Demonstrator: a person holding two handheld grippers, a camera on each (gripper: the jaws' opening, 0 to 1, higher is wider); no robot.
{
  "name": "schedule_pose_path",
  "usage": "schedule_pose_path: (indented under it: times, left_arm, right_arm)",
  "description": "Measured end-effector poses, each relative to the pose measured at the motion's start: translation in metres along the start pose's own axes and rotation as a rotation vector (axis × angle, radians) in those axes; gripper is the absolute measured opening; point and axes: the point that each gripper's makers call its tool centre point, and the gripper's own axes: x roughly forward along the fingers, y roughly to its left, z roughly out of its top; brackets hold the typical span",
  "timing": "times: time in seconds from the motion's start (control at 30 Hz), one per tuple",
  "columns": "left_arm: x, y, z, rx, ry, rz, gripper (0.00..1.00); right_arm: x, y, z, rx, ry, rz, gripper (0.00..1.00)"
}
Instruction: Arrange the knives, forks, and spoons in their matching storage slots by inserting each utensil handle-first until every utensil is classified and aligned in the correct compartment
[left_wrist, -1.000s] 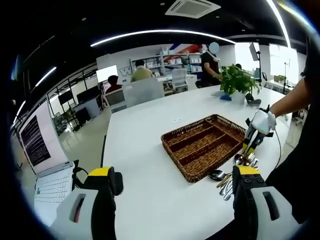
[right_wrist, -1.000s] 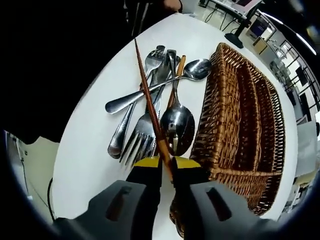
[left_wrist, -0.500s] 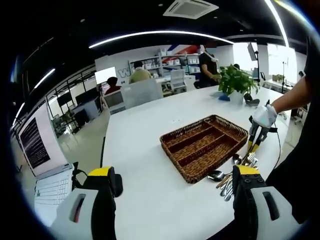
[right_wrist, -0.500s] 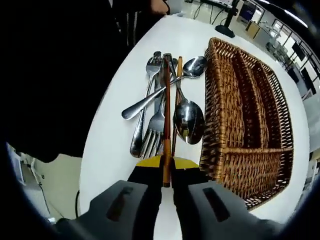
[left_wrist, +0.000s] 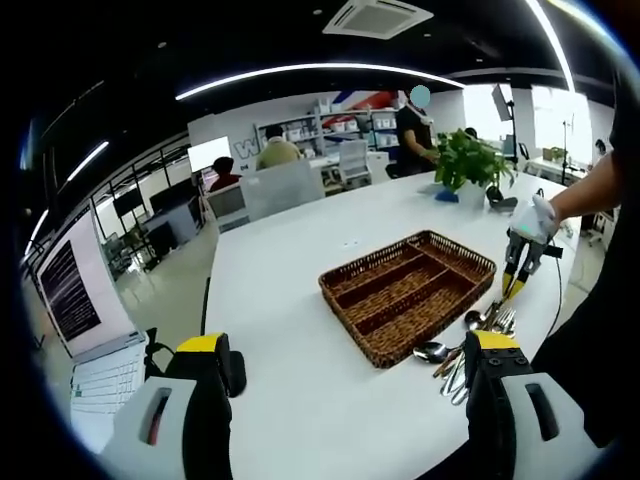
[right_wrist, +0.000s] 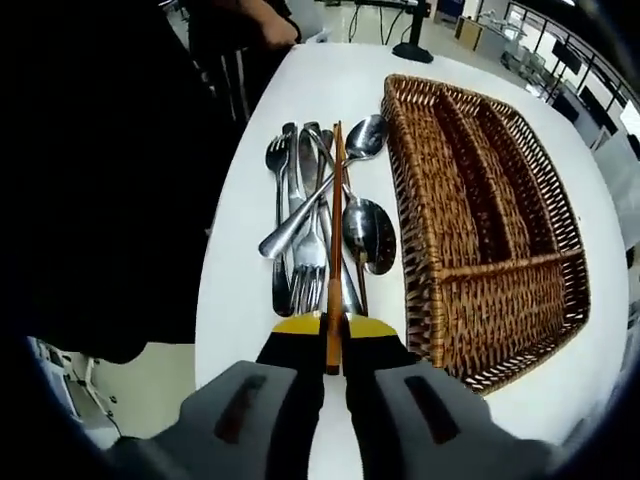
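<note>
My right gripper (right_wrist: 334, 330) is clamped on a thin wooden stick (right_wrist: 336, 230), probably a utensil handle, which runs straight ahead above the pile of forks and spoons (right_wrist: 305, 225) on the white table (right_wrist: 240, 260). The wicker tray (right_wrist: 480, 200) sits just beside the pile, its compartments bare. My left gripper (left_wrist: 345, 375) hangs wide open, holding nothing, well short of the tray.
</note>
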Motion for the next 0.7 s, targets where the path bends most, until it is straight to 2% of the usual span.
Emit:
schedule_pose_path:
  times: [0.3, 0.5, 0.7]
  left_arm:
    - [0.006, -0.002, 0.005, 0.008, -0.007, -0.012, 0.99]
    - [0.011, -0.005, 0.010, 0.015, -0.016, -0.023, 0.99]
    - [0.014, -0.004, 0.012, 0.015, -0.024, -0.021, 0.99]
  right_arm:
    - [-0.018, 0.002, 0.005, 0.065, -0.059, -0.042, 0.03]
    - [-0.021, 0.008, 0.007, 0.079, -0.051, -0.037, 0.03]
    - [-0.037, -0.004, 0.018, 0.194, -0.130, -0.106, 0.03]
